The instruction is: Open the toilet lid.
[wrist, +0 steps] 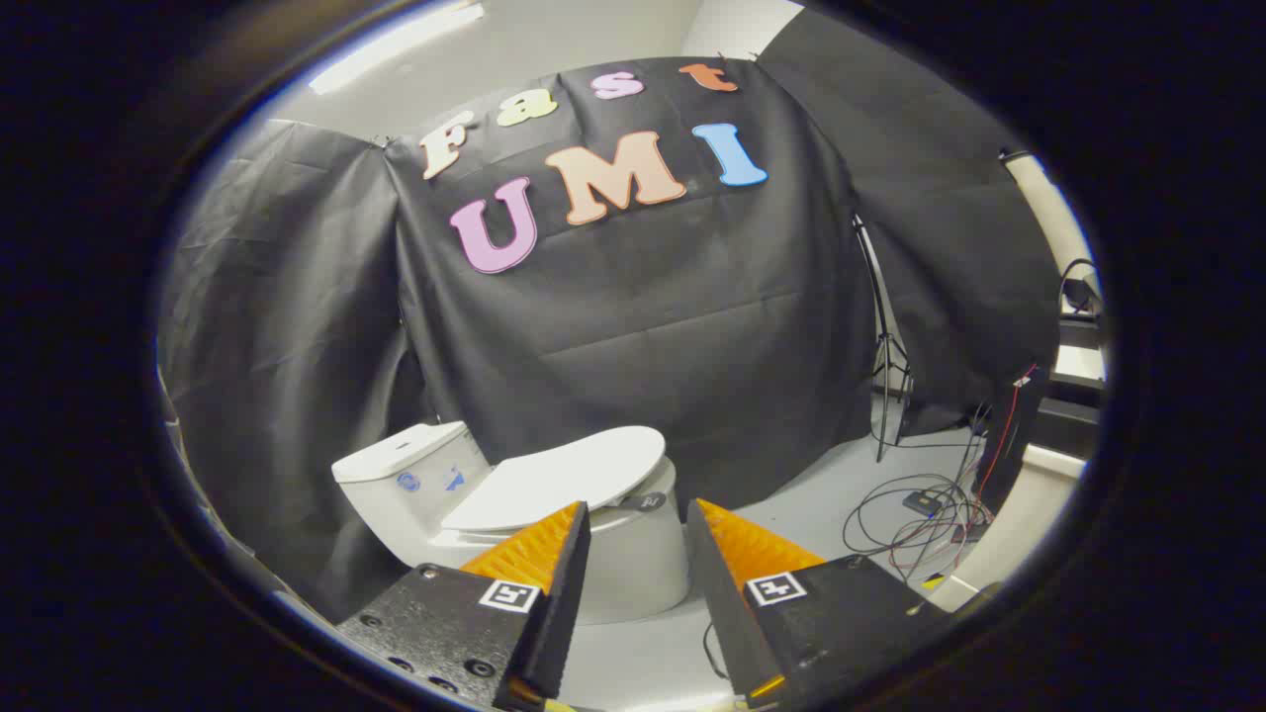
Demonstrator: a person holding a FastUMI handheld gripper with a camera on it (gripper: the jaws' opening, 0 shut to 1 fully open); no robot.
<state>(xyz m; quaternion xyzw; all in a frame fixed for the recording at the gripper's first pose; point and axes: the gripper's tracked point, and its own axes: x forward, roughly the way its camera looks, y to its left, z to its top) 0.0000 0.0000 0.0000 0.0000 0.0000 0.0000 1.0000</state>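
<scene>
Toilet lid (559,475), closed flat on the bowl (633,564) of a white toilet that stands on the grey floor (791,514) against the black cloth wall (633,326); the cistern (406,475) lies behind it. A small dark tab (648,501) sits at the lid's front edge. The gripper (638,514) hovers short of the toilet, its fingers (539,554) spread apart and holding nothing; the bowl's front shows in the gap between them. Judged stage: approach, lid not yet touched. Risks: the lid's thin, smooth rim offers little purchase, so the fingers could slip off it or catch the seat along with the lid. A lid released before it passes upright would probably fall shut. Loose cables (920,514) lie on the floor well to the side, near a light stand (885,366).
</scene>
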